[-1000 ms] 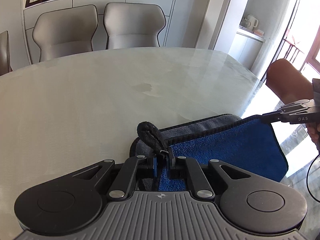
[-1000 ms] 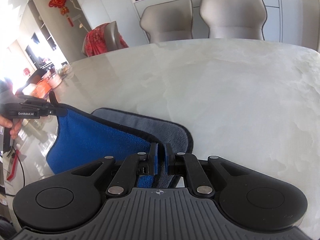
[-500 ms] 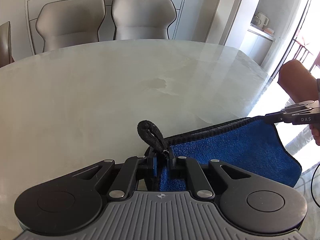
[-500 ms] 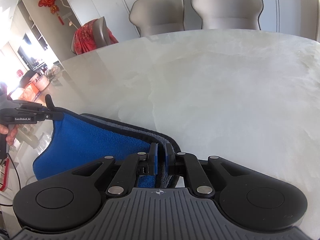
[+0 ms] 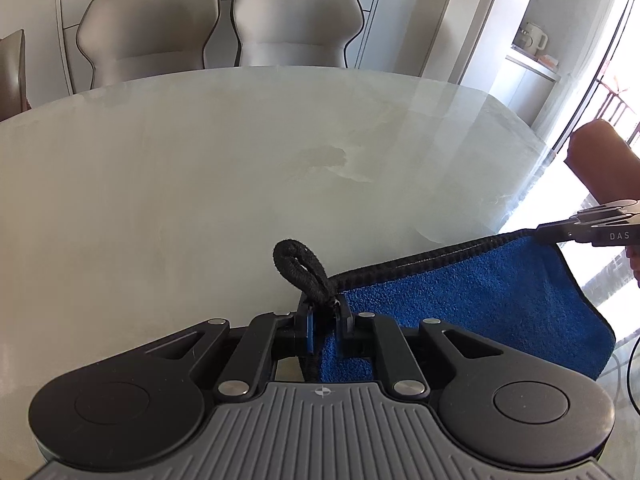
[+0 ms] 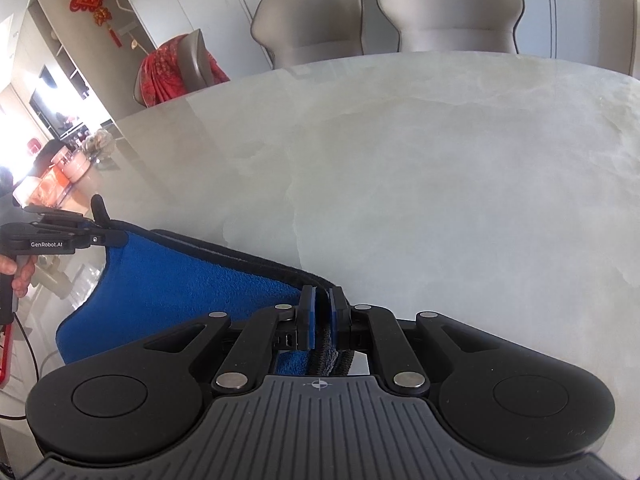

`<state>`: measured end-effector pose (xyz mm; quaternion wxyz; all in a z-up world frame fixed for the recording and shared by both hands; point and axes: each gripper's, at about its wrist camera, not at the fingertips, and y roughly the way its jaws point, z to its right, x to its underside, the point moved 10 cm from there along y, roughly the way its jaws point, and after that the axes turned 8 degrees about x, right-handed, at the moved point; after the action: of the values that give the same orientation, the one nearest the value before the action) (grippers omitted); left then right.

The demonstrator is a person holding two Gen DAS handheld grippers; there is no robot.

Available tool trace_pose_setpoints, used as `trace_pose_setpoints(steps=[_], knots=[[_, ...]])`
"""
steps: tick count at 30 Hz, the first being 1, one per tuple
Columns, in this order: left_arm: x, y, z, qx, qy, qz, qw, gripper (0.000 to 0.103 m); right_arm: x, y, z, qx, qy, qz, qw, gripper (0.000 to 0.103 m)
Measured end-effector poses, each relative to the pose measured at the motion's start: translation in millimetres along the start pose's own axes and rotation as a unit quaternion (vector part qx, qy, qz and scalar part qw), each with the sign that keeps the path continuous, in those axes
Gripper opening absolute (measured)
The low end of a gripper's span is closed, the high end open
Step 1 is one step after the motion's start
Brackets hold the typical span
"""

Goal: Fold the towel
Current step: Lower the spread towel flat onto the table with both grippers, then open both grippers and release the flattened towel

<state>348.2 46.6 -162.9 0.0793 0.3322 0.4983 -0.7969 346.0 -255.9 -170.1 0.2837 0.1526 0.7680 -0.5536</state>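
Towel: a blue towel (image 5: 472,300) with black edging, stretched in the air between the two grippers above the near edge of the table; in the left wrist view it fills the lower right of the frame, in the right wrist view the lower left; its black hanging loop (image 5: 298,270) stands up just above the left gripper's fingers

Left gripper: the left gripper (image 5: 323,320) sits at lower centre of its own view, fingers nearly closed and pinching one towel corner at the base of the loop; seen from the right wrist view it enters from the left edge, pointing right, level, with its tip on the towel's upper corner

Right gripper: the right gripper (image 6: 322,314) sits at lower centre of its own view, fingers drawn close together with the towel's black edge clamped between the blue pads; from the left wrist view it enters at the right edge, pointing left

Hands: a hand (image 6: 20,276) wraps the left gripper's handle at the far left; a bare forearm (image 5: 600,164) shows at the right edge of the left wrist view

Writing: "GenRobot.AI" on the left gripper's side; "DAS" on the right gripper's side

Table: a pale marble-look table (image 5: 200,184) fills mid-frame; two grey chairs (image 5: 292,20) stand behind it at the top
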Motion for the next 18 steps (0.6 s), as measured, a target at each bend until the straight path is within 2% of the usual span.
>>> trace_pose_setpoints(steps=[7, 10, 11, 12, 13, 15, 18], knots=[[5.3, 9.3, -5.5, -0.006, -0.008, -0.007, 0.9999, 0.012, 0.2, 6.9, 3.1, 0.006, 0.005, -0.004, 1.000, 0.008], [9.5, 12.8, -10.4, -0.010, -0.019, -0.011, 0.9997, 0.016, 3.7, 9.5, 5.3, 0.014, 0.008, -0.006, 1.000, 0.010], [10.5, 13.0, -11.7, -0.011, -0.024, -0.012, 0.9996, 0.021, 4.6, 9.9, 5.9, 0.015, 0.009, -0.006, 1.000, 0.010], [11.3, 12.2, -14.2, -0.017, -0.029, -0.012, 0.9994, 0.030, 5.0, 9.5, 6.6, 0.016, 0.013, -0.005, 1.000, 0.013], [11.3, 9.5, -16.4, -0.026, -0.032, -0.008, 0.9991, 0.033, 4.9, 8.3, 7.3, 0.023, 0.014, -0.004, 1.000, 0.014], [10.6, 1.3, -19.8, -0.036, -0.035, 0.005, 0.9987, 0.035, 4.1, 5.6, 8.5, 0.040, 0.012, -0.004, 0.999, 0.028], [10.1, -16.6, -20.1, -0.042, -0.041, 0.022, 0.9980, 0.038, -2.5, -12.3, -0.1, 0.055, 0.010, 0.017, 0.998, 0.029]])
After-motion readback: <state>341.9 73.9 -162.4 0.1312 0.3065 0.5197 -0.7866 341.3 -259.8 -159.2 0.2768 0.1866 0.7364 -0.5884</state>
